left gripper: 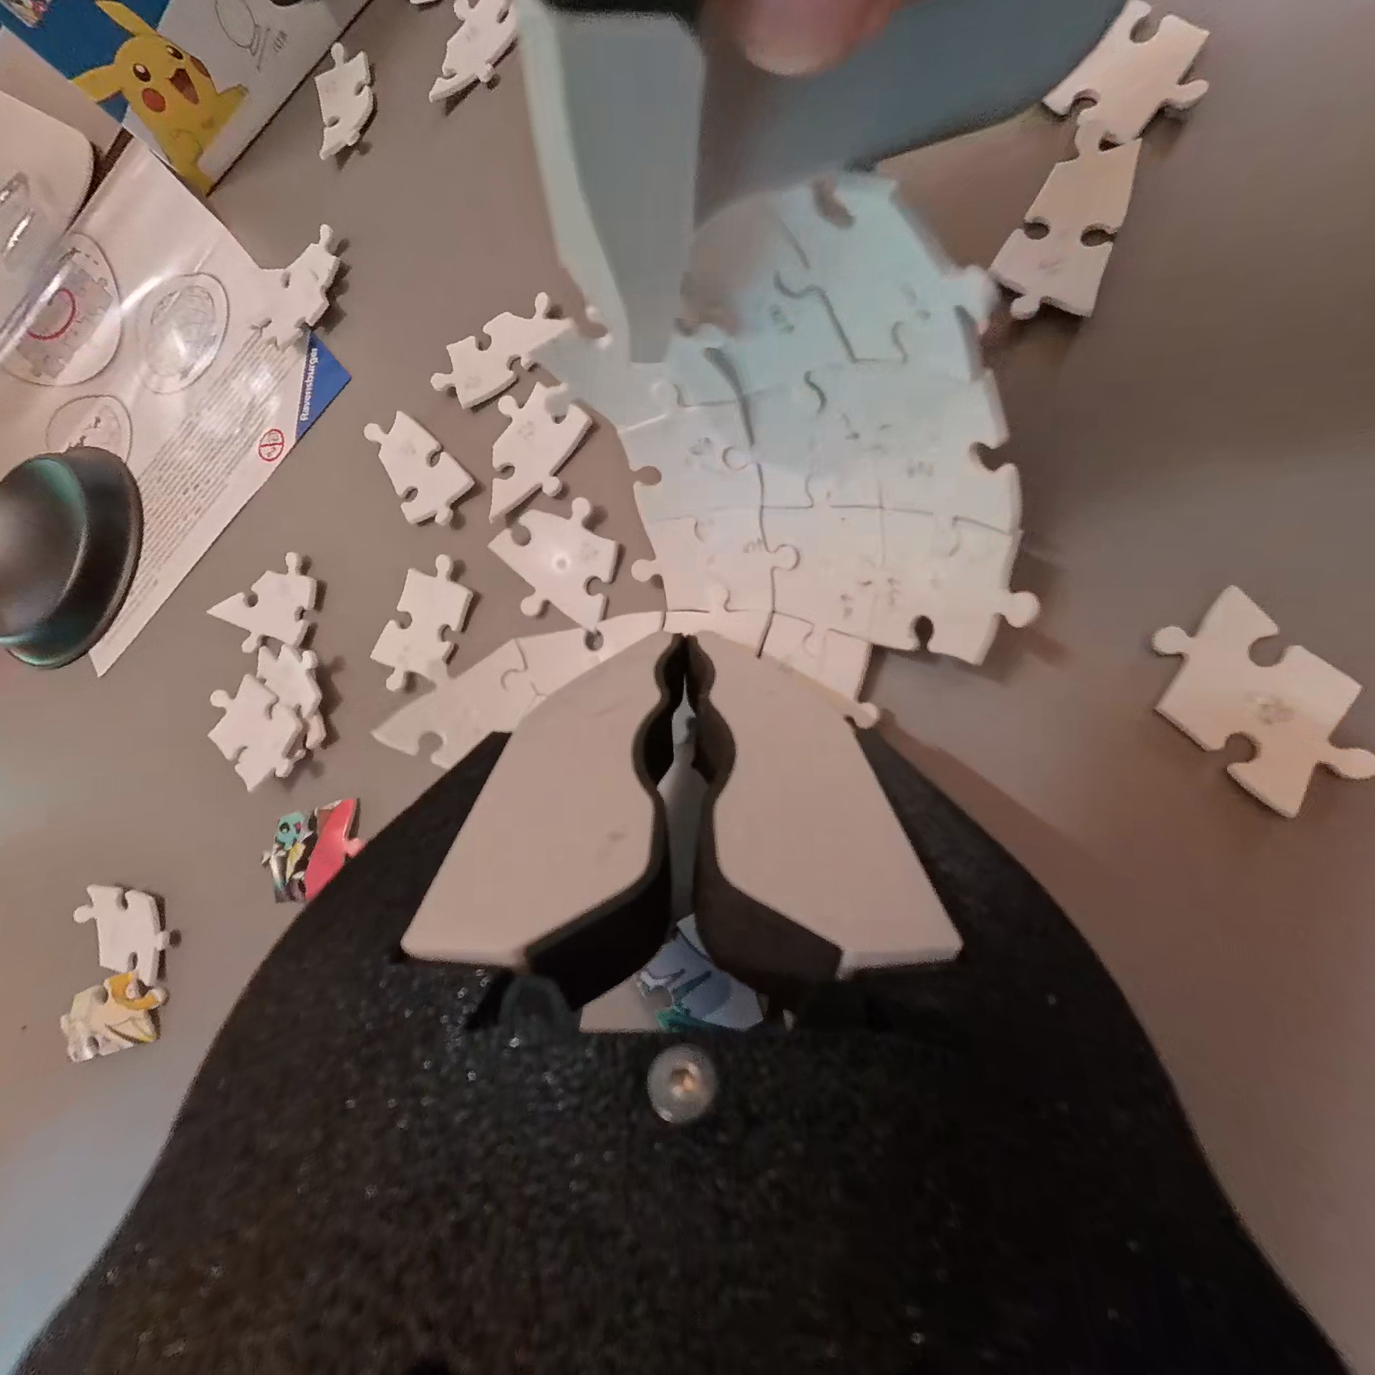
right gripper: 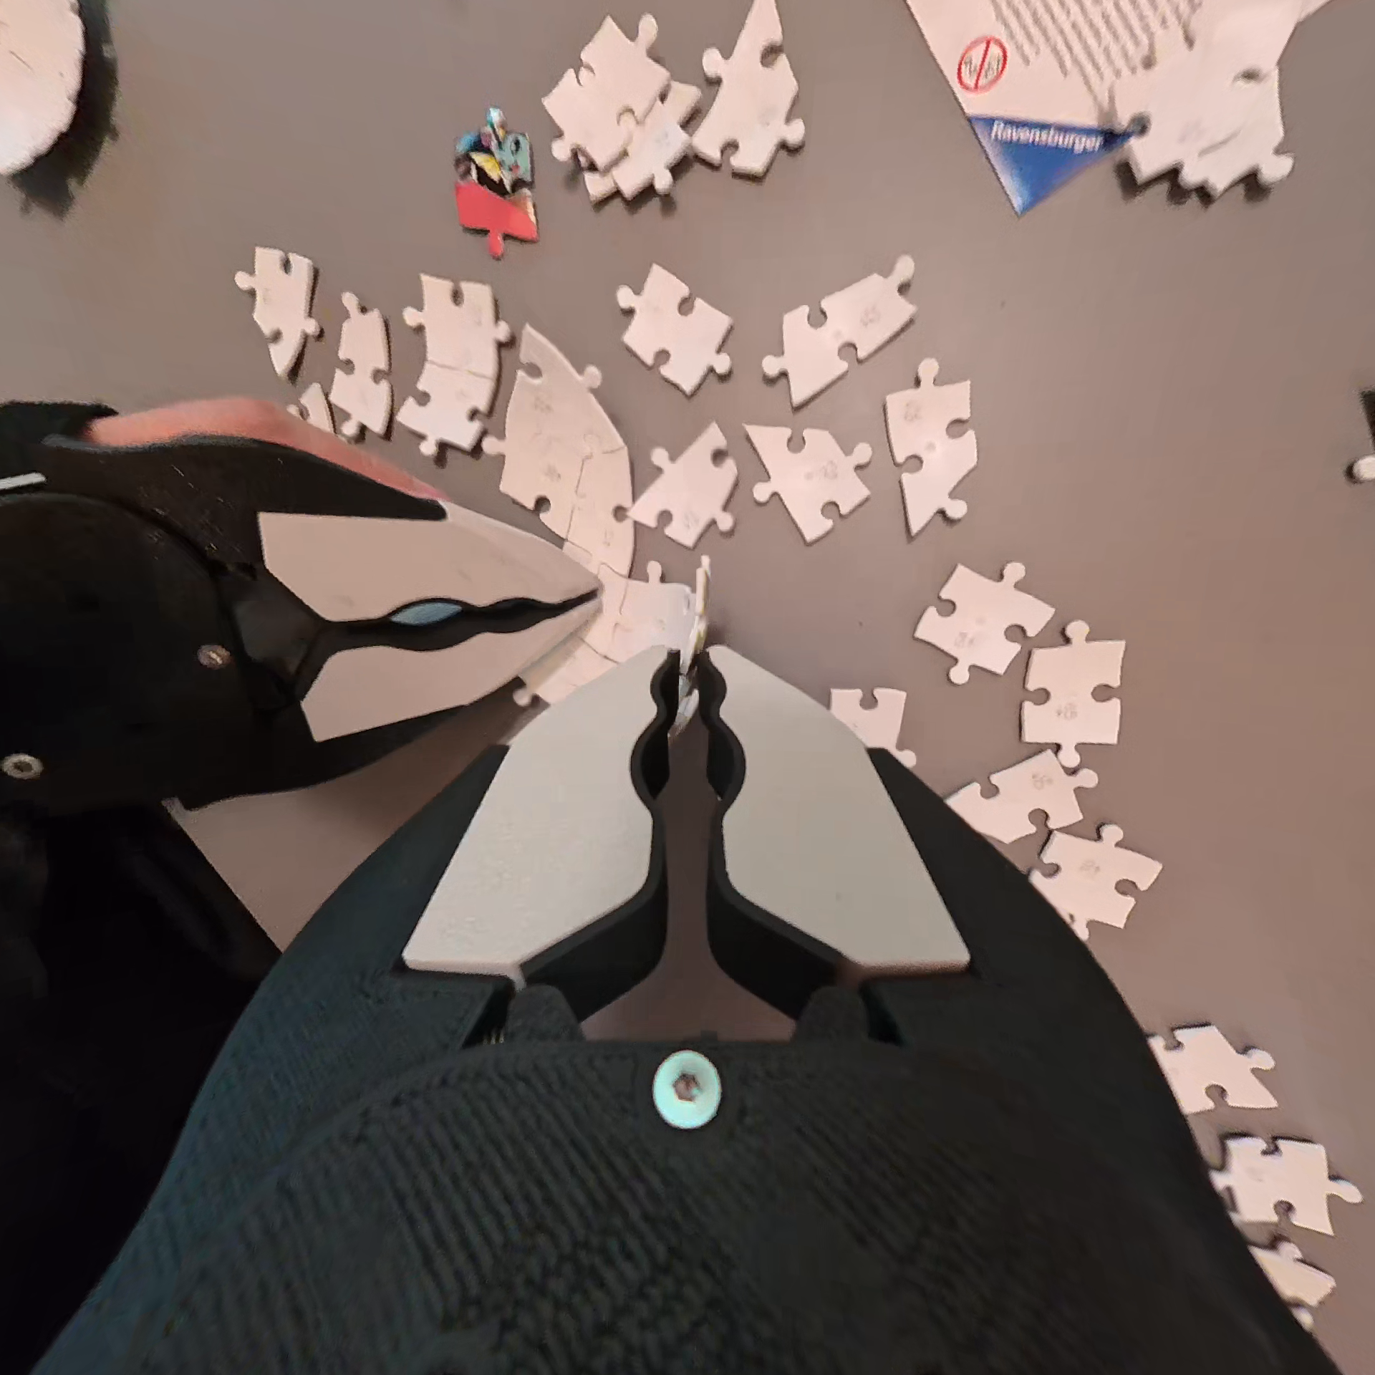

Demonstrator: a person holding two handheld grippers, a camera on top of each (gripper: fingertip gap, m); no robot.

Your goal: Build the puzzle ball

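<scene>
The part-built puzzle ball (left gripper: 826,476) is a curved shell of joined white pieces, seen from its blank side. My left gripper (left gripper: 683,649) is shut on its near rim. In the right wrist view the left gripper (right gripper: 591,595) comes in from the left, clamped on the shell's rim (right gripper: 640,606), with a joined strip (right gripper: 565,446) curving away. My right gripper (right gripper: 688,662) is shut on a single puzzle piece (right gripper: 699,603), held edge-on right beside that rim. A blurred finger (left gripper: 610,186) of the right gripper reaches over the shell in the left wrist view.
Several loose white pieces (left gripper: 420,469) (right gripper: 982,617) lie scattered on the grey table (right gripper: 1116,335). One piece lies picture side up (right gripper: 495,178). An instruction sheet (left gripper: 186,357), the puzzle box (left gripper: 171,82), a clear plastic part (left gripper: 52,297) and a dark round object (left gripper: 67,550) sit at the left. Across from one pair of fingers to the other is roughly 7 cm.
</scene>
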